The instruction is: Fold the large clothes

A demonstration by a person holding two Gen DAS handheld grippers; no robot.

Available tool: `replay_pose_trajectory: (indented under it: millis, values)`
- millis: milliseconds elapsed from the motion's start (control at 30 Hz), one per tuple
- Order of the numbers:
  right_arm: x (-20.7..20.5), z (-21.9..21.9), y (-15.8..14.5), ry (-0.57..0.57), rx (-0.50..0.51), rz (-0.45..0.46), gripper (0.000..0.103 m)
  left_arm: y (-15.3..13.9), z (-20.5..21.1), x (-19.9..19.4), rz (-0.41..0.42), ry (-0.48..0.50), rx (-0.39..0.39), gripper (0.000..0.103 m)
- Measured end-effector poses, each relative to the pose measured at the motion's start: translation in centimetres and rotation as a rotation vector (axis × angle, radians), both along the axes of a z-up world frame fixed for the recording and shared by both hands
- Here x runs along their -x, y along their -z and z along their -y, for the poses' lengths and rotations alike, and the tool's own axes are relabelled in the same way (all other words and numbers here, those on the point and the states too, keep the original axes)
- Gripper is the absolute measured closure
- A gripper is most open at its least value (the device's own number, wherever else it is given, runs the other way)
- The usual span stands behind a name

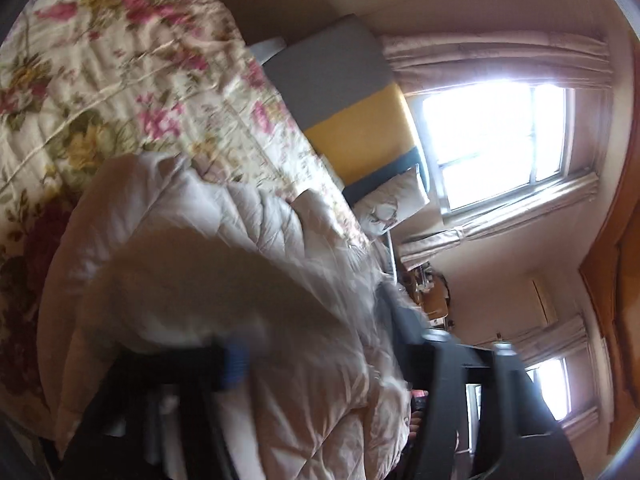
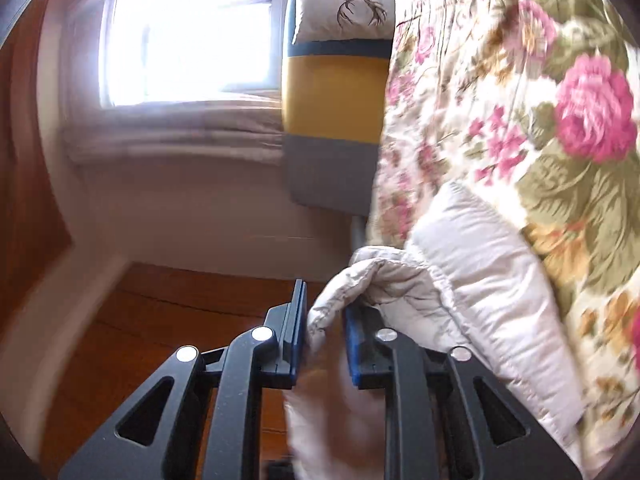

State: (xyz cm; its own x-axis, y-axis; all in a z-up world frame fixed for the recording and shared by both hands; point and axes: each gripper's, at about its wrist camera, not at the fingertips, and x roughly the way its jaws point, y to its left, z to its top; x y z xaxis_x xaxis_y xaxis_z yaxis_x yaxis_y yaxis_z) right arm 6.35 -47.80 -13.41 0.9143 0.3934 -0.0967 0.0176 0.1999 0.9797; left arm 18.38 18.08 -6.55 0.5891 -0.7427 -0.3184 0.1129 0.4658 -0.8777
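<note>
A pale beige quilted garment (image 1: 208, 272) hangs in front of the floral bedspread (image 1: 104, 80). In the left wrist view my left gripper (image 1: 320, 360) is mostly buried in the fabric; one blue pad (image 1: 236, 364) shows, and the jaws appear closed on the cloth. In the right wrist view my right gripper (image 2: 324, 320) has its blue pads (image 2: 354, 332) around a bunched edge of the same garment (image 2: 460, 280), which drapes right against the bedspread (image 2: 540, 120).
A headboard with grey, yellow and dark bands (image 2: 332, 100) and a deer-print pillow (image 2: 344, 8) stand at the bed's end. A bright window (image 2: 192, 32) with curtains is behind. Wooden floor (image 2: 160, 320) lies beside the bed.
</note>
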Motion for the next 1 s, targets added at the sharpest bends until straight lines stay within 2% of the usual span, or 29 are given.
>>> replay_pose_trajectory:
  millis: [33,67,100,167,233,300,433,500,533,600,633,667,700,800,900,1000]
  values:
    - [0.1,-0.1,-0.3,0.009,0.045,0.001,0.086,-0.6,-0.1,0.6,0.063,-0.027,-0.011,0.018]
    - [0.3,-0.2,-0.7,0.015,0.081,0.005,0.078,-1.4,-0.2,1.2,0.113,-0.062,-0.037,0.013]
    - [0.4,-0.4,-1.3,0.023,0.122,-0.004,0.053,-1.9,-0.4,1.7,0.149,-0.093,-0.067,0.006]
    - [1.1,-1.2,-3.3,0.048,0.235,-0.007,0.022,-2.8,-0.4,2.4,0.208,-0.128,-0.145,0.006]
    - [1.2,-2.8,-5.8,0.025,0.388,0.015,0.022,-2.9,-0.1,3.0,0.229,-0.132,-0.196,0.006]
    - [1.2,-5.1,-8.1,-0.010,0.557,-0.003,0.023,-2.7,0.6,3.5,0.246,-0.119,-0.235,0.006]
    - [-1.3,-10.5,-10.4,-0.155,0.845,-0.109,0.028,-1.9,3.0,3.1,0.257,-0.100,-0.386,0.006]
    - [-3.9,-13.4,-10.4,-0.233,0.995,-0.186,0.037,-1.7,4.0,3.1,0.262,-0.104,-0.470,0.006]
    - [-5.1,-14.6,-10.0,-0.259,1.065,-0.220,0.038,-1.6,4.3,3.0,0.264,-0.101,-0.497,0.006]
    - [-7.2,-16.6,-9.0,-0.317,1.174,-0.288,0.045,-1.3,5.2,2.0,0.245,-0.094,-0.589,0.006]
    - [-7.9,-17.3,-8.1,-0.337,1.199,-0.299,0.048,-1.2,5.5,1.6,0.234,-0.098,-0.620,0.006]
    - [-8.7,-17.8,-7.3,-0.367,1.226,-0.318,0.055,-1.3,5.7,1.4,0.228,-0.098,-0.635,0.006]
    - [-10.0,-18.3,-6.3,-0.394,1.258,-0.343,0.067,-1.3,5.8,0.9,0.218,-0.096,-0.650,0.006]
    - [-12.9,-18.5,-4.2,-0.419,1.306,-0.394,0.089,-1.4,6.2,-0.5,0.190,-0.092,-0.685,0.006]
    - [-14.9,-17.1,-2.4,-0.341,1.285,-0.450,0.103,-0.9,6.6,-1.7,0.176,-0.074,-0.713,0.005]
    - [-15.3,-15.7,-0.9,-0.278,1.197,-0.419,0.103,-0.3,6.9,-2.0,0.170,-0.061,-0.719,0.005]
